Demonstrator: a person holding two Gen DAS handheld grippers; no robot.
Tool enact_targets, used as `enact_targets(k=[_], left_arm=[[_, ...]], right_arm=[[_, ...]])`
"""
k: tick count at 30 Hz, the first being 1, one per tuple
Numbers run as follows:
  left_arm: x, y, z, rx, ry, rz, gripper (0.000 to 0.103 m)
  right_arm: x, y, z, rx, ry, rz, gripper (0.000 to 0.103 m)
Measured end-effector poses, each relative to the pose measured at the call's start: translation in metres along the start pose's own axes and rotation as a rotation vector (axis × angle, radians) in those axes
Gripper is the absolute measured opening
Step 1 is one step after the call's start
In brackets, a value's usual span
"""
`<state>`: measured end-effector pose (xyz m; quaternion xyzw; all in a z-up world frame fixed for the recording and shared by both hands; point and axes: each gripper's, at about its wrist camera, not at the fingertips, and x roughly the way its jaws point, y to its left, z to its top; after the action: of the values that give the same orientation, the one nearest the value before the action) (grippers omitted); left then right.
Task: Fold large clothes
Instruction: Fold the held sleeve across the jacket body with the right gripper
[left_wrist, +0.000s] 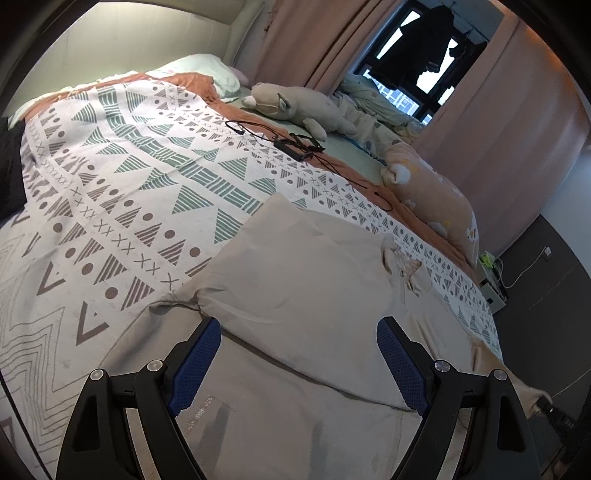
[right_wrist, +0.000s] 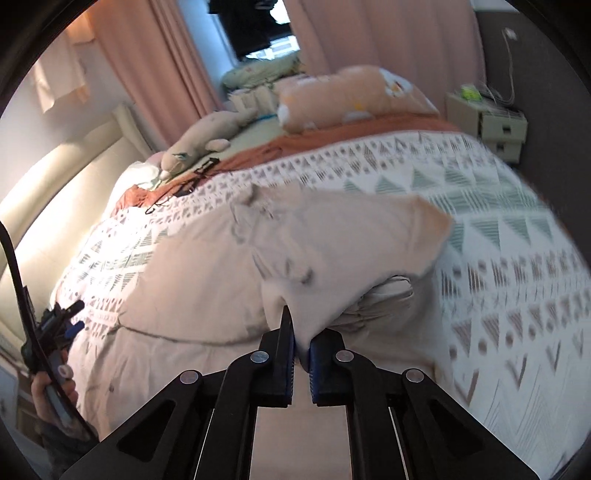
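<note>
Right wrist view: beige garment (right_wrist: 207, 273), long axis toward plush toys (right_wrist: 195, 147).

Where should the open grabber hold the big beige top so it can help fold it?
Probably the bunched sleeve cuff of the beige top, just ahead of the left gripper. It puckers up off the patterned bedspread, so the wide-open jaws could come down from the near side, one each side of it. The right gripper already pinches another part.

A bed (left_wrist: 110, 155) with patterned cover carries a beige garment (left_wrist: 295, 266), plush toys (left_wrist: 295, 103) and cables (left_wrist: 295, 144).
</note>
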<state>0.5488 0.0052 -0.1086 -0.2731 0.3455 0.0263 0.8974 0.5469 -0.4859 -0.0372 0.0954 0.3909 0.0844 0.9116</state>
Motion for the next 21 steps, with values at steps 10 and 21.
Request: enact_targets(k=[10, 21], left_arm=[[-0.002, 0.012, 0.007, -0.036, -0.009, 0.007, 0.087], [0.002, 0.009, 0.004, -0.032, 0.002, 0.001, 0.087]], right_arm=[[-0.025, 0.052, 0.072, -0.17, -0.1, -0.053, 0.007], [0.028, 0.1, 0.088, -0.252, -0.01, 0.0, 0.007]])
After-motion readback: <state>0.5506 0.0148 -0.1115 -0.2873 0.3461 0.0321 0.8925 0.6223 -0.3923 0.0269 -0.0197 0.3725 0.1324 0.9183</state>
